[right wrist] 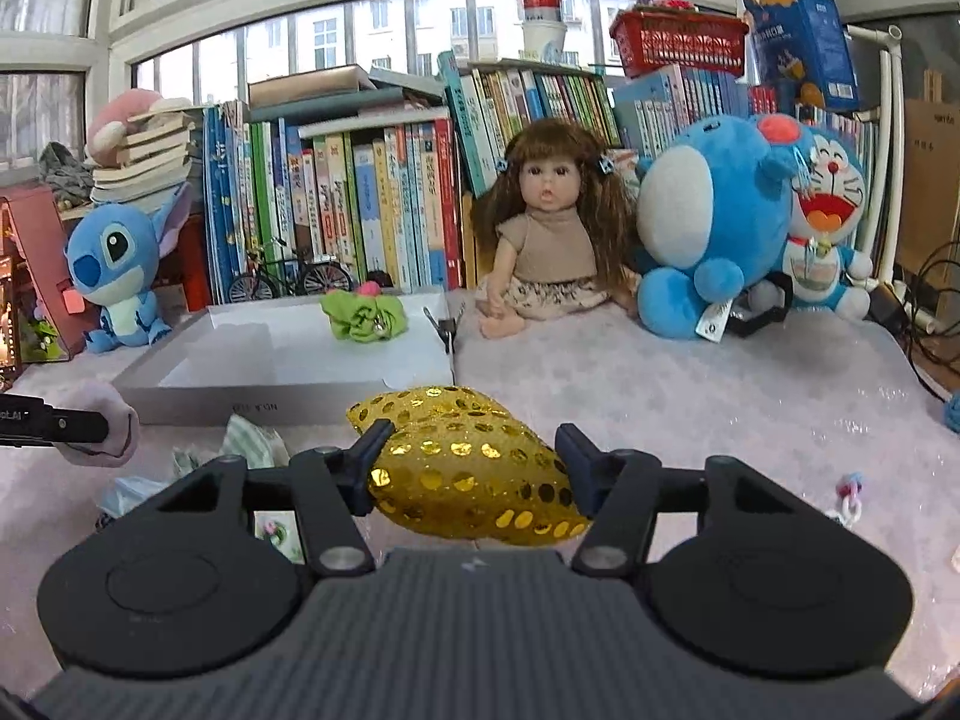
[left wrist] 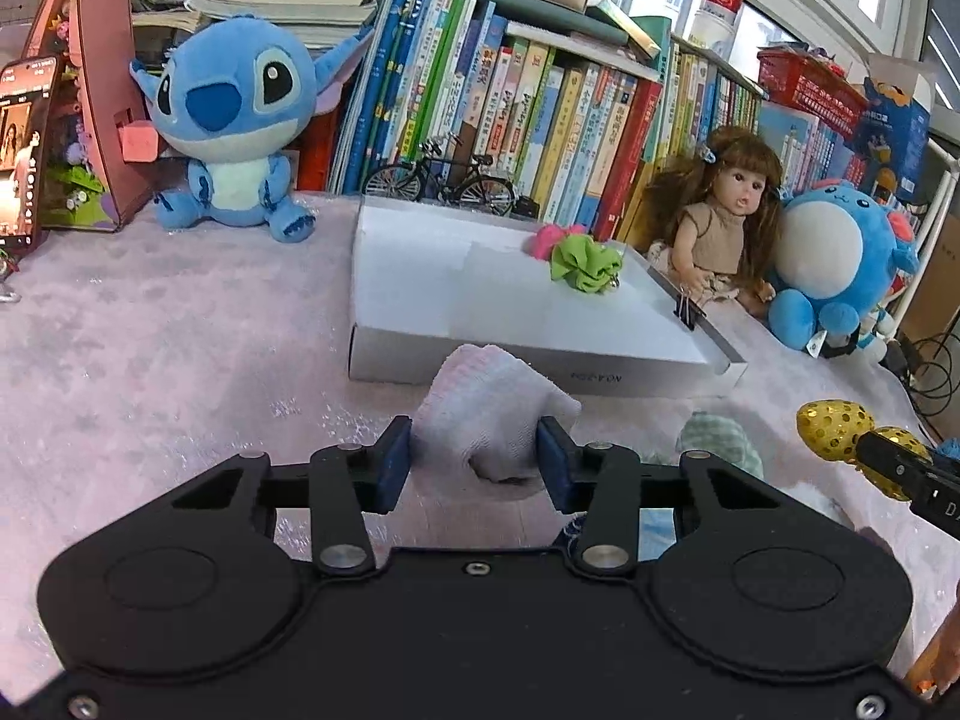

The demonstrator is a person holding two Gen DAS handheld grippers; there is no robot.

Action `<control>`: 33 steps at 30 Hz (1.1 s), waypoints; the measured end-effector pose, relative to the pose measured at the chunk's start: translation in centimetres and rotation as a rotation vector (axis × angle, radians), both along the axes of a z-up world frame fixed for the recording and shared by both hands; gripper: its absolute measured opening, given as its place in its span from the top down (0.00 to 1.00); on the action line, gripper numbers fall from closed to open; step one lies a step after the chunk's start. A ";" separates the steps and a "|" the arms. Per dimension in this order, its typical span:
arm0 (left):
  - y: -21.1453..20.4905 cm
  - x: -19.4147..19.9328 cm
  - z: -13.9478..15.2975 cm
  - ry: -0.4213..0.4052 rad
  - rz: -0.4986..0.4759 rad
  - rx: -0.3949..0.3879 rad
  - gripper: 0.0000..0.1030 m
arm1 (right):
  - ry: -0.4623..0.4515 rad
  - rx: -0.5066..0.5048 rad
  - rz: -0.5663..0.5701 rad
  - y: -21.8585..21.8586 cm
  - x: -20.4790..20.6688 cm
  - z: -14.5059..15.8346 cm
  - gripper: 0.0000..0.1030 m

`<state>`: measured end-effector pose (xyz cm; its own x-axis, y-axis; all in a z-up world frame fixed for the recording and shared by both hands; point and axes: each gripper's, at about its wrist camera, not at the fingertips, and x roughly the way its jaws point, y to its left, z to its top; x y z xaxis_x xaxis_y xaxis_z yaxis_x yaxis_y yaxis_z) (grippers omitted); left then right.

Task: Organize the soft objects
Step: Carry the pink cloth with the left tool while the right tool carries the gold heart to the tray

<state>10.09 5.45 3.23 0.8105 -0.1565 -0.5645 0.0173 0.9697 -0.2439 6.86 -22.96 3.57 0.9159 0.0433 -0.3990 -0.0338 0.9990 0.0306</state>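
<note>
Pink knit cloth (left wrist: 495, 396) pinched in left gripper (left wrist: 474, 456) — gold sequin pouch (right wrist: 465, 462) in right gripper (right wrist: 468, 465).

1. Daylight enters through the windows (right wrist: 384, 30) behind the books (right wrist: 372, 204); both views are bright.
2. The panes are blown out to white, with no detail outside in the left view.
3. Shadows are soft: a faint one lies under the box (left wrist: 540, 369) edge and beneath each gripper body.
4. The pink cloth (right wrist: 720, 408) glints in small specks near the right edge.
5. Fisheye bending is strong: window frames curve, and shelves bow toward the corners.
6. The corners darken to black.
7. The centre is sharp; the phone (left wrist: 24, 150) at the left margin smears and glows.
</note>
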 end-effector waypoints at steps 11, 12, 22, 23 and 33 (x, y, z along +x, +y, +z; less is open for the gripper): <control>0.8 2.1 2.6 -0.039 0.045 -0.007 0.59 | -0.013 0.072 0.034 0.8 2.7 2.4 0.40; 0.8 2.4 2.9 -0.046 0.049 -0.004 0.59 | -0.013 0.080 0.037 1.0 3.0 2.6 0.40; 1.0 7.7 4.6 -0.069 0.120 -0.015 0.59 | 0.027 0.189 0.051 2.6 8.4 4.6 0.40; 0.9 8.3 4.6 -0.068 0.120 -0.016 0.59 | 0.041 0.212 0.053 2.8 9.2 4.7 0.40; 0.6 14.7 3.5 -0.008 0.178 -0.029 0.59 | 0.170 0.358 0.059 5.7 15.7 3.5 0.40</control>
